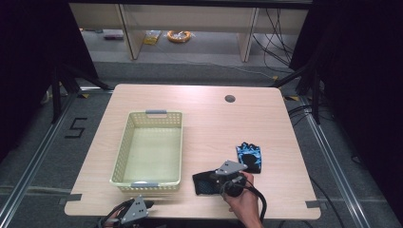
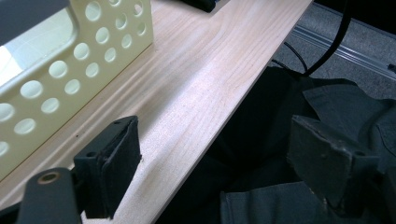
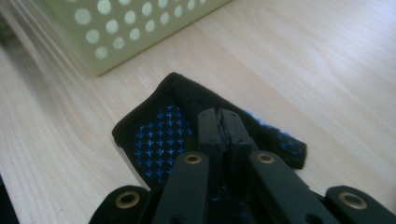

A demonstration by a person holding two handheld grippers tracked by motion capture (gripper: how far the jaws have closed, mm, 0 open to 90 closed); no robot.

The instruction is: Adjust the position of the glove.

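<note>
Nearest, at the table's front edge in the high view, the left gripper (image 1: 145, 205) sat low beside the basket's front left corner. Its own view showed both jaws standing wide apart with nothing between them, one over the pale wood, the other past the edge above dark cloth.

A little farther in, the right gripper (image 1: 227, 183) lay over a black glove (image 1: 205, 183) on the table (image 1: 209, 118), just right of the basket. The right gripper view gave what the high view could not: the jaws (image 3: 223, 122) were pressed together on a fold of the glove (image 3: 161, 135), a soft knit with small blue grip marks in rows. Whether the glove was lifted clear of the wood could not be told.

Beyond it, a second glove (image 1: 249, 156), blue and black, lay flat and apart from the first.

The basket (image 1: 124, 147) was pale yellow plastic, rectangular, walls pierced with round holes, a grey handle (image 1: 156, 112) at its far end.
</note>
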